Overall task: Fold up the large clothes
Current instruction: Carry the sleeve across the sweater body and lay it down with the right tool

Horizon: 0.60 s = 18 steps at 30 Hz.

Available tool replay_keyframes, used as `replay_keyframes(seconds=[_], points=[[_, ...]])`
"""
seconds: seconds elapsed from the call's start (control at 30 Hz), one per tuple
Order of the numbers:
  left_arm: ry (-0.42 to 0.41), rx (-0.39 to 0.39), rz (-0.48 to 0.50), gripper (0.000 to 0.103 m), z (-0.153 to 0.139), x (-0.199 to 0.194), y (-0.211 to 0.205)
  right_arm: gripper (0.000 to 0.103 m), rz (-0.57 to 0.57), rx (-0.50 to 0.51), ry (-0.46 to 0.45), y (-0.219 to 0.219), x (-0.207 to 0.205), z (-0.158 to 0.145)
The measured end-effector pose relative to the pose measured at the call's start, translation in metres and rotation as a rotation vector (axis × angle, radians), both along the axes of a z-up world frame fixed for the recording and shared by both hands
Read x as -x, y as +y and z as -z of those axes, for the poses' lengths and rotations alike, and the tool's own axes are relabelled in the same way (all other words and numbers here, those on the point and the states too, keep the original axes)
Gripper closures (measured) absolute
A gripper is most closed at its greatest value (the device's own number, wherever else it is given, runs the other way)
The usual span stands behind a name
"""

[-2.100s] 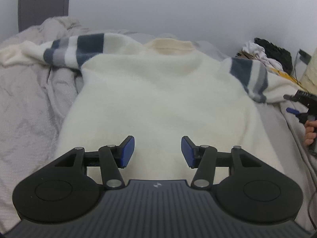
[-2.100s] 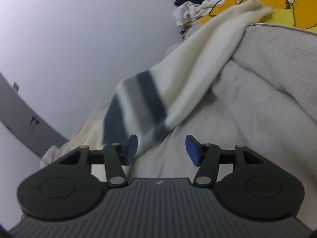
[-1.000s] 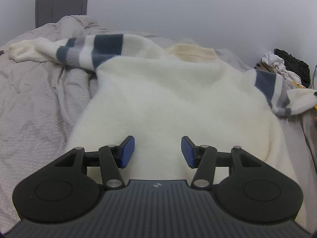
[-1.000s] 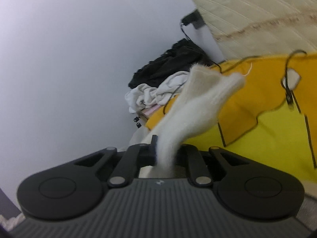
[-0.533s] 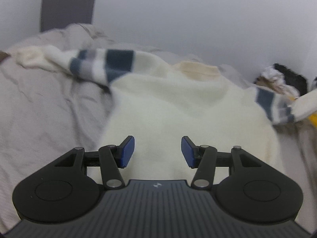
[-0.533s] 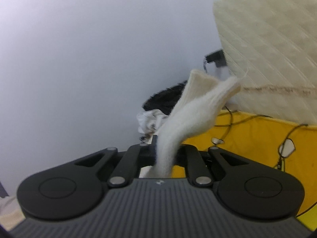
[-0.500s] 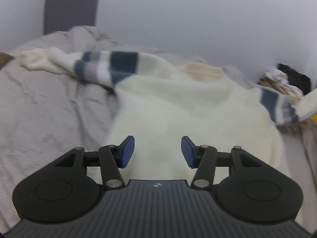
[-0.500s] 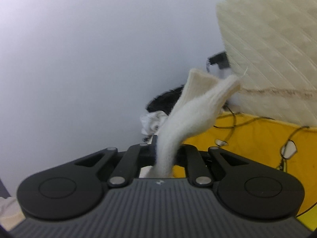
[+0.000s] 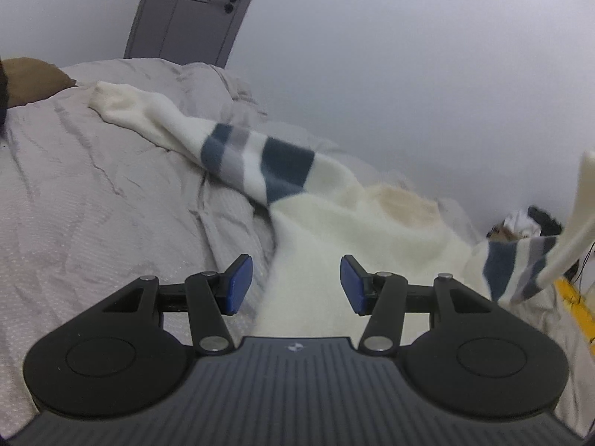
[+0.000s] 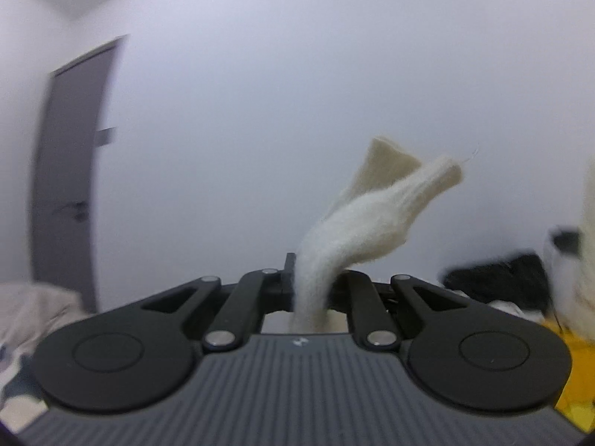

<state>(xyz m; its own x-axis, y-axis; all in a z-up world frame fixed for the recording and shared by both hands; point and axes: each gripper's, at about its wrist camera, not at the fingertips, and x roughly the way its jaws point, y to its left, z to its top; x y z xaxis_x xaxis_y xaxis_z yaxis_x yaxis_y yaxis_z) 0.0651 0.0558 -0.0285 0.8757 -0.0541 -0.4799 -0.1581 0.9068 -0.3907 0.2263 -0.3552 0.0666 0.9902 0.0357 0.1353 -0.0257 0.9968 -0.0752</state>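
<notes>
A cream sweater (image 9: 353,230) with blue and grey sleeve stripes lies spread on a grey bed (image 9: 74,200). Its left sleeve (image 9: 208,145) stretches out flat to the upper left. My left gripper (image 9: 296,283) hovers open above the sweater's left side edge, nothing between its blue pads. My right gripper (image 10: 312,290) is shut on the right sleeve's cream cuff (image 10: 375,208), which sticks up past the closed jaws. In the left wrist view that right sleeve (image 9: 569,238) rises off the bed at the far right; the right gripper itself is outside that view.
A grey door (image 9: 186,18) stands behind the bed in a white wall. A pile of black and white clothes (image 9: 528,223) sits at the right, by yellow fabric (image 10: 572,364). A brown pillow (image 9: 29,78) lies at the far left.
The right gripper has lifted and swung the sleeve cuff leftward, so the door now shows behind it. The left gripper has shifted left, still open.
</notes>
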Motion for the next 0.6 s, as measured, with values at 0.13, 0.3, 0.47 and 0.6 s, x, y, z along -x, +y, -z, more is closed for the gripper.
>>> replay_keyframes(seconds=[0.13,0.3,0.47,0.6], points=[[-0.020,0.054,-0.011,0.045,-0.005,0.012,0.018,0.092,-0.098,0.071,0.026,0.070,0.020,0.022],[-0.031,0.133,-0.019,0.045,-0.006,0.019,0.037,0.092,-0.213,0.106,0.092,0.148,0.060,0.083],[-0.022,0.169,-0.016,0.045,0.000,0.018,0.048,0.090,-0.279,0.173,0.242,0.200,0.073,0.149],[-0.023,0.184,-0.005,0.045,0.004,0.015,0.053,0.089,-0.298,0.232,0.370,0.240,0.082,0.190]])
